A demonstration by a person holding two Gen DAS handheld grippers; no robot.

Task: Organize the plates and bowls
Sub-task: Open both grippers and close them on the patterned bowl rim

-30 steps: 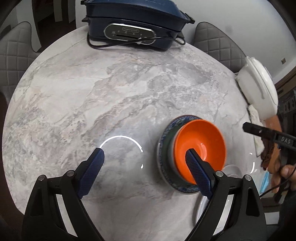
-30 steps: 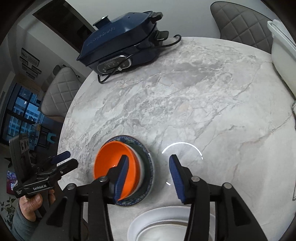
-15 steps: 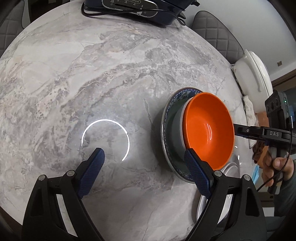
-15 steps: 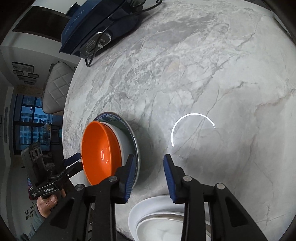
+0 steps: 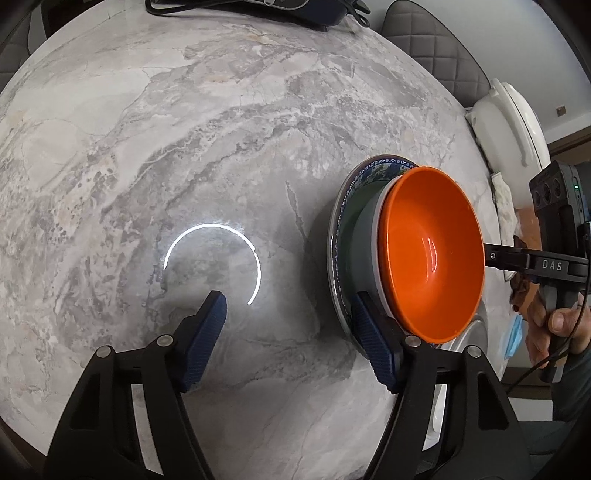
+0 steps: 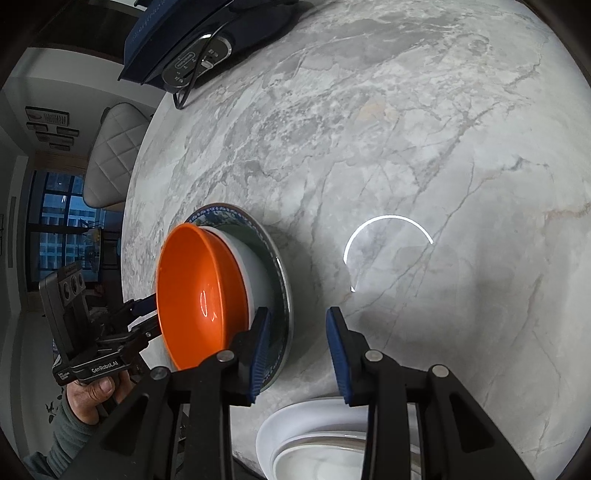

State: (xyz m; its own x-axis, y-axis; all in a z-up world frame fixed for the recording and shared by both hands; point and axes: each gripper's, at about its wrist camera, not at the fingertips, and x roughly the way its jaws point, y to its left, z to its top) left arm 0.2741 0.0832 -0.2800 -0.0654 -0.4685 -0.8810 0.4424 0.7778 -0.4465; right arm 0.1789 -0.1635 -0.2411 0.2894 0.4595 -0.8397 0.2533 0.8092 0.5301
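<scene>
Left gripper (image 5: 290,323) jaws spread wide, lower frame. Right gripper (image 6: 299,345) jaws parted, lower centre, nothing between them.

Round grey-veined marble desk (image 5: 184,147) bearing a ring-shaped light reflection (image 5: 214,258). At its far edge, a dark blue electric cooker (image 6: 207,33) with black cord (image 6: 184,92). Quilted grey chairs (image 6: 110,155) surround it; a white lidded appliance (image 5: 509,125) sits at the right edge.

"DAS" stands in white letters on the right gripper (image 5: 491,256), seen from the left wrist. "GenRobot.AI" stands on the left gripper (image 6: 142,314), seen from the right wrist. Print on the blue appliance's control panel (image 6: 192,62) is too small to read.
</scene>
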